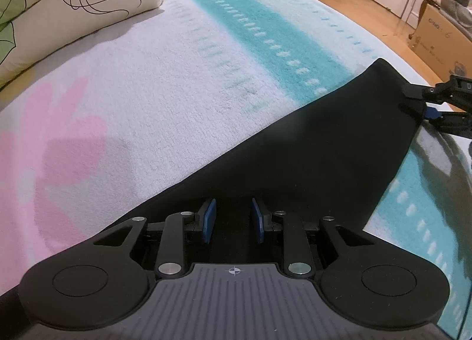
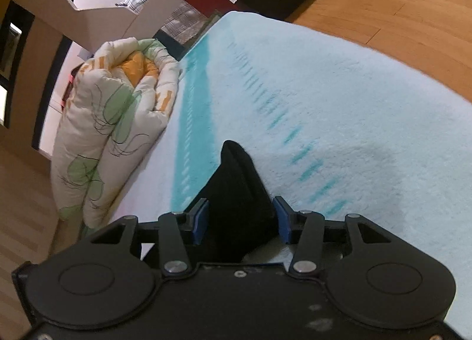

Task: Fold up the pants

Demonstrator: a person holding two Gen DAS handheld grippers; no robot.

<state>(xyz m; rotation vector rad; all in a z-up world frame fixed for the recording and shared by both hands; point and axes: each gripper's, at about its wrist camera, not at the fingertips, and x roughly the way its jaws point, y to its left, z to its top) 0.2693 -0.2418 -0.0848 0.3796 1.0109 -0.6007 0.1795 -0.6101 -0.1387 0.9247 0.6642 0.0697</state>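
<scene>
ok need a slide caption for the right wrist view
Right gripper open around a corner of black pants on a light blue blanket.

Your left gripper (image 1: 233,219) sits over the pants (image 1: 309,145) on the blanket (image 1: 165,104), folded quilt (image 1: 67,6) ahead-left, right gripper (image 1: 433,104) ahead-right.

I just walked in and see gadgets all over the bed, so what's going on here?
A person is folding black pants on a bed covered by a fleecy blanket, with a two-finger gripper in each hand. The left gripper sits low over one end of the dark cloth; whether it pinches it is unclear. The right gripper stands open with a peaked corner of the pants between its pads. A rolled floral quilt lies at the far side of the bed.
</scene>
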